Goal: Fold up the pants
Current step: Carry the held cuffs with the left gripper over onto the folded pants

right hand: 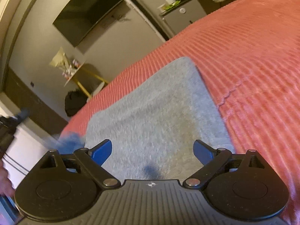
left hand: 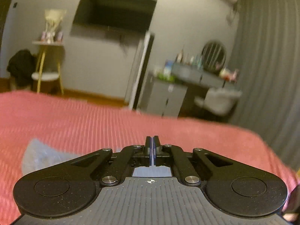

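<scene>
1. Closest to my left camera, the left gripper (left hand: 152, 140) has its two blue-lined jaws pressed flat together with nothing between them, and it points out over the red bedspread (left hand: 84, 123).
2. Low on the left in that view, a corner of the grey pants (left hand: 40, 154) lies on the bedspread, partly hidden behind the gripper's black body and well clear of the closed jaws.
3. My right gripper (right hand: 152, 151) stands wide, its blue fingers (right hand: 102, 151) spread far apart above the cloth and pressing on nothing.
4. Seen from the right camera, the pants (right hand: 159, 112) lie as a folded, roughly rectangular grey pad on the bedspread (right hand: 253, 65), with a squared corner at the far end.
5. Beside the left finger sits a blurred blue patch (right hand: 69, 139) at the pad's near edge; I cannot tell what it is.
6. Across the room hangs a dark television (left hand: 114, 13) on a grey wall, with a cluttered dresser (left hand: 198, 75) and grey curtains (left hand: 268, 56) to its right.
</scene>
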The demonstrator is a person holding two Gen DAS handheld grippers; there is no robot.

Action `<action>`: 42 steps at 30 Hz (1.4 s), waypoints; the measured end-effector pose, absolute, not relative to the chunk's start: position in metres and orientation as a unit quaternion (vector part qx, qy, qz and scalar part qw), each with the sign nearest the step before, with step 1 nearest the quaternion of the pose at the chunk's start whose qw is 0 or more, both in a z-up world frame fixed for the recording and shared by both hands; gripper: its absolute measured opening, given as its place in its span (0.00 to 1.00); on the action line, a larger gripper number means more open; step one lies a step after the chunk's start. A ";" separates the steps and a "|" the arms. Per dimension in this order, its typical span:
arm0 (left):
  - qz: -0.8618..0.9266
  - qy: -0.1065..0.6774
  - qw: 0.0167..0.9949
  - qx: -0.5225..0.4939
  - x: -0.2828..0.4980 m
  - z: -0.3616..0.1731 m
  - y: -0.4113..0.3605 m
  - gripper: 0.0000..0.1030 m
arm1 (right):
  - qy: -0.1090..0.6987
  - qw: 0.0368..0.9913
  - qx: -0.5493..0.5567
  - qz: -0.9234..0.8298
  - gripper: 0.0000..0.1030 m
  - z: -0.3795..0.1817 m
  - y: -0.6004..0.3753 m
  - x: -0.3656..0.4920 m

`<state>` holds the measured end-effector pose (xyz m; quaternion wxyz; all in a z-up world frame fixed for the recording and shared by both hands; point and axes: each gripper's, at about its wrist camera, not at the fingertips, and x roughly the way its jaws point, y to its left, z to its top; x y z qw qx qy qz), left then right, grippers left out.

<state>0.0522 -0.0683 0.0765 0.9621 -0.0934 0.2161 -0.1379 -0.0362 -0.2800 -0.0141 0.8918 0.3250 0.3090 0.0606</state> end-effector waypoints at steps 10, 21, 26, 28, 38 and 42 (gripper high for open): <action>-0.004 0.311 0.870 -0.383 0.009 0.008 0.068 0.71 | 0.328 0.896 0.288 0.082 0.92 -0.016 -0.264 -0.026; 0.035 0.343 0.781 -0.521 0.060 -0.050 0.139 0.78 | 0.349 0.902 0.240 0.083 0.92 -0.020 -0.248 -0.022; 0.014 0.332 0.793 -0.510 0.083 -0.041 0.143 0.63 | 0.352 0.906 0.221 0.078 0.92 -0.019 -0.243 -0.022; 0.011 0.331 0.823 -0.461 0.090 -0.026 0.134 0.62 | 0.354 0.909 0.207 0.077 0.92 -0.018 -0.240 -0.021; -0.002 0.350 0.772 -0.530 0.113 -0.049 0.144 0.84 | 0.356 0.916 0.161 0.090 0.92 -0.016 -0.223 -0.019; 0.001 0.341 0.770 -0.540 0.109 -0.058 0.152 0.51 | 0.356 0.914 0.176 0.080 0.92 -0.016 -0.230 -0.017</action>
